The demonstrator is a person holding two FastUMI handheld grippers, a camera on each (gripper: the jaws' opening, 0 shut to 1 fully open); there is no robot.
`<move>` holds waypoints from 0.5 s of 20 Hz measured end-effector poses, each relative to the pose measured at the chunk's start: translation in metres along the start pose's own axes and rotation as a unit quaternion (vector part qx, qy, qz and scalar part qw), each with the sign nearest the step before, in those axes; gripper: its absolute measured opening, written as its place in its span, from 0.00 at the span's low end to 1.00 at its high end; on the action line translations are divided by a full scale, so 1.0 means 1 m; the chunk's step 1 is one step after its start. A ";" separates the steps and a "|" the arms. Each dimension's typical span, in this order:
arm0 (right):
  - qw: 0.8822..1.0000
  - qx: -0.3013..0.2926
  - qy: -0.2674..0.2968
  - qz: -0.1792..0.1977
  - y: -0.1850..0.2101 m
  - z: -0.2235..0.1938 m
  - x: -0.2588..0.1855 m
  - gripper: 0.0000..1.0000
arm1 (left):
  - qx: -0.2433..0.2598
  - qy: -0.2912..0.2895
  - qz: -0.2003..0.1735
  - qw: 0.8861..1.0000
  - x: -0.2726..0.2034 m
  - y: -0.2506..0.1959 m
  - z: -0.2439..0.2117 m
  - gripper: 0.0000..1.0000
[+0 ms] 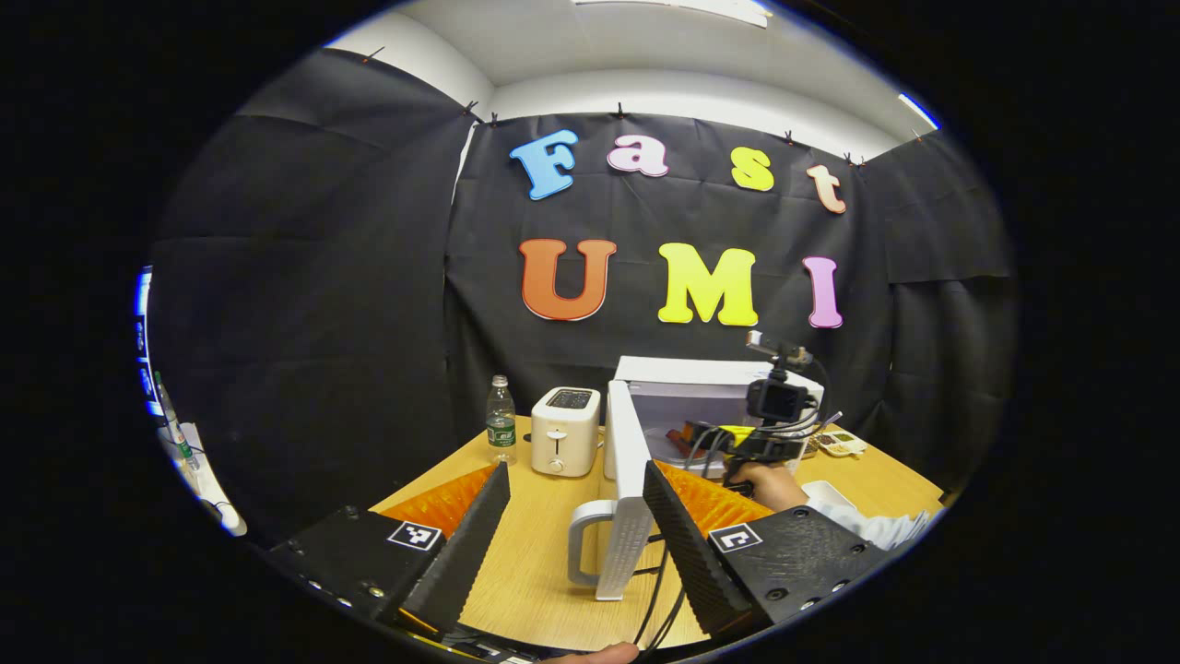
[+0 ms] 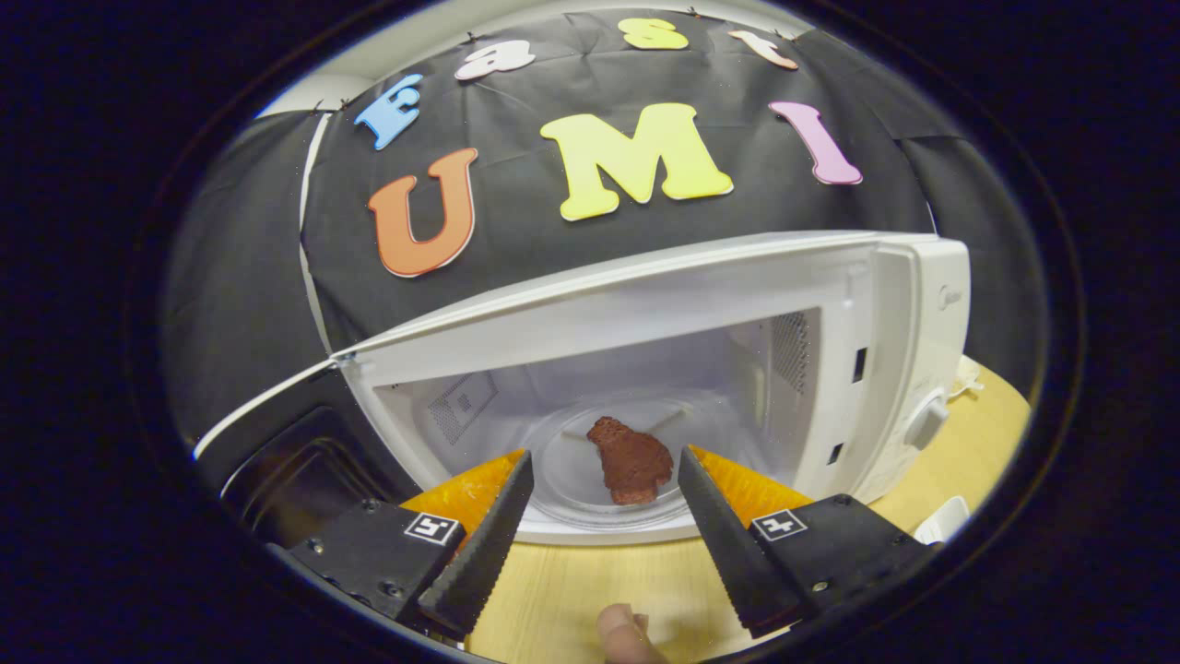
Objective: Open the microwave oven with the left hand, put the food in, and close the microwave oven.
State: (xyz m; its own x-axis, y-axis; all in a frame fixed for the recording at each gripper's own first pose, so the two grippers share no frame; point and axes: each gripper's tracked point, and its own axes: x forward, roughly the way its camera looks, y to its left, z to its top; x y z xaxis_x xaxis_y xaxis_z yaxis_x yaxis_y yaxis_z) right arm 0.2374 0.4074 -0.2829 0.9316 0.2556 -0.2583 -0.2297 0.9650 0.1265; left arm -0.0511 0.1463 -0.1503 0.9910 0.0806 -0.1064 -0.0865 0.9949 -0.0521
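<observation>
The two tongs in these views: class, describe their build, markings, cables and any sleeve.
Left tongs and right tongs look alike: two wedge-shaped fingers with ridged inner faces on blocky bodies, each bearing a small square black-and-white marker. In the left gripper view, the far rig carries a camera and dark cables; the hand holding it wears a white sleeve.

The left gripper (image 1: 573, 544) has ridged, wedge-shaped fingers (image 1: 466, 544), square coded tags and small screws. The right gripper (image 1: 770, 433) carries black cables; the sleeve (image 1: 876, 527) is white.
</observation>
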 end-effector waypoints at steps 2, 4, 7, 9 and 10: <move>1.000 -0.005 -0.009 0.004 -0.010 0.013 -0.027 1.00 | 0.001 -0.006 0.008 1.000 -0.003 0.009 0.001 0.90; 1.000 -0.011 -0.020 0.014 -0.018 0.026 -0.058 1.00 | -0.002 -0.015 0.012 1.000 -0.007 0.012 0.005 0.90; 0.999 -0.032 -0.035 0.024 -0.028 0.044 -0.119 1.00 | -0.015 -0.022 0.004 1.000 -0.010 0.014 0.009 0.89; 0.996 -0.052 -0.060 0.028 -0.036 0.061 -0.167 0.89 | -0.009 -0.040 0.019 0.999 -0.013 0.024 0.018 0.89; 0.995 -0.066 -0.071 0.021 -0.043 0.068 -0.191 1.00 | -0.003 -0.044 0.018 0.999 -0.015 0.025 0.019 0.88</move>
State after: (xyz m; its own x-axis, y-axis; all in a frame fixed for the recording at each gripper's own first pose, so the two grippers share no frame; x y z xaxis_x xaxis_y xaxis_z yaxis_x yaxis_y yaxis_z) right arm 0.0882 0.3127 -0.1733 0.9486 0.2949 -0.1153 -0.2963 0.9551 0.0054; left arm -0.0663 0.1708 -0.1308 0.9923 0.1227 -0.0198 -0.1236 0.9908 -0.0558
